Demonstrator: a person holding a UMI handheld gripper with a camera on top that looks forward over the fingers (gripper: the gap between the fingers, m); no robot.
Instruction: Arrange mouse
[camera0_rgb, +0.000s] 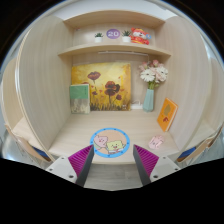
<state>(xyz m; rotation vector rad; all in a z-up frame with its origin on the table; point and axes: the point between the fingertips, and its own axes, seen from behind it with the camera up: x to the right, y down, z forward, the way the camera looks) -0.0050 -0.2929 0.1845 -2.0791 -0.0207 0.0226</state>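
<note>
Two fingers (113, 163) apart, nothing between

Tool (113, 160) fingers apart, nothing between.

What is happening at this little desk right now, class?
A hand-held gripper points into a wooden desk nook with its pink-padded fingers open, holding nothing. Just ahead of them a round blue mat lies on the desk. No mouse can be seen. Against the back wall stand a flower painting and a blue vase of flowers, with an orange card to the right. Small items sit on the shelf above.
</note>
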